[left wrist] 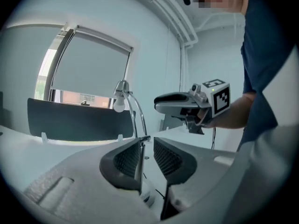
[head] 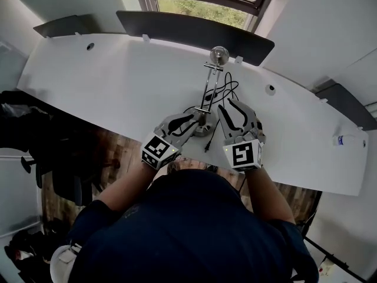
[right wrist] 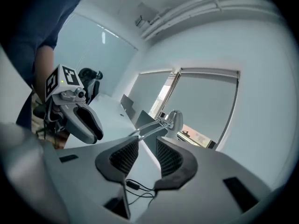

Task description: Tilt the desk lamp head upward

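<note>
1. Worktop (head: 118,81): long, white and curved, with a dark panel (head: 188,31) along its far edge below a window (head: 203,7).
2. Near the front edge stands the desk lamp (head: 209,90), its head (head: 219,54) toward the window, with a black cable (head: 228,92) beside it.
3. The left gripper (left wrist: 147,141) has its fingers apart around the lamp's lower rod.
4. The right gripper (right wrist: 147,141) has its fingers apart, gripping nothing.
</note>
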### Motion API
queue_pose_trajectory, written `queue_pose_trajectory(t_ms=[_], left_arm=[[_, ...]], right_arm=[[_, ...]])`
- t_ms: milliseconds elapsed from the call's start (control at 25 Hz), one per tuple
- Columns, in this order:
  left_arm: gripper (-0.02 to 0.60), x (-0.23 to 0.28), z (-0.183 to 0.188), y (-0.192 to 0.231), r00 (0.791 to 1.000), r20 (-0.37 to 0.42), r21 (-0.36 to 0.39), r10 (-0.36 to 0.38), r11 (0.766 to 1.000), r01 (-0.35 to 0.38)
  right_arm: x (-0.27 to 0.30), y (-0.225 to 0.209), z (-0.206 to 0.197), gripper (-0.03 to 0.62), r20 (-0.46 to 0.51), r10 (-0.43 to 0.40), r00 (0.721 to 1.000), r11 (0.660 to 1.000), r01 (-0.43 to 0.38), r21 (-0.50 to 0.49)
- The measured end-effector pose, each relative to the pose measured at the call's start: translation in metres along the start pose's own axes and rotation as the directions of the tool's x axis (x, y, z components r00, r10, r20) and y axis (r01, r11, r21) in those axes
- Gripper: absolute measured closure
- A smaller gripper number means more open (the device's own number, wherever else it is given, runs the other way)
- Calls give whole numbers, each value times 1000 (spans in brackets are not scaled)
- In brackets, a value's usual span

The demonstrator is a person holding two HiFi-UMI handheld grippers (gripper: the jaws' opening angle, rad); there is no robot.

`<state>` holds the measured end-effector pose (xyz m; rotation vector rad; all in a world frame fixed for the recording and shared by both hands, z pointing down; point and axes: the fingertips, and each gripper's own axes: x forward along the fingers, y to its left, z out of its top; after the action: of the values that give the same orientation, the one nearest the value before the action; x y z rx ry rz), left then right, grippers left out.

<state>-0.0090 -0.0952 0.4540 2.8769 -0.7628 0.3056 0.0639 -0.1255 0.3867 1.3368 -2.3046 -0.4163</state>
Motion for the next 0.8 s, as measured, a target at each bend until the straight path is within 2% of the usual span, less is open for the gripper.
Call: queue_pose_trajectory(t_ms=[120, 200, 360, 520, 600, 800], left_arm=[[501, -9, 27, -7, 998, 60, 3, -12, 1000, 12], [509, -13, 42, -12, 996, 88, 13, -26, 1000, 25], [528, -16, 65, -23, 990, 133, 26, -48, 999, 45], [543, -20, 75, -30, 986, 157, 38, -61, 998, 56], [552, -20, 74, -32, 985, 162, 35, -61, 998, 56], [568, -21, 64, -37, 986, 153, 25, -67, 998, 64]], right_arm=[[-10, 14, 1, 491, 36, 51, 998, 988, -55, 141], [-15, 23, 4, 503, 60, 77, 995, 966, -89, 243], [-24, 38, 9, 526, 114, 121, 986, 921, -154, 358], [-30, 47, 14, 549, 149, 159, 976, 840, -213, 500], [-31, 52, 12, 557, 166, 173, 971, 815, -236, 529], [-38, 58, 16, 569, 203, 193, 960, 788, -275, 550]])
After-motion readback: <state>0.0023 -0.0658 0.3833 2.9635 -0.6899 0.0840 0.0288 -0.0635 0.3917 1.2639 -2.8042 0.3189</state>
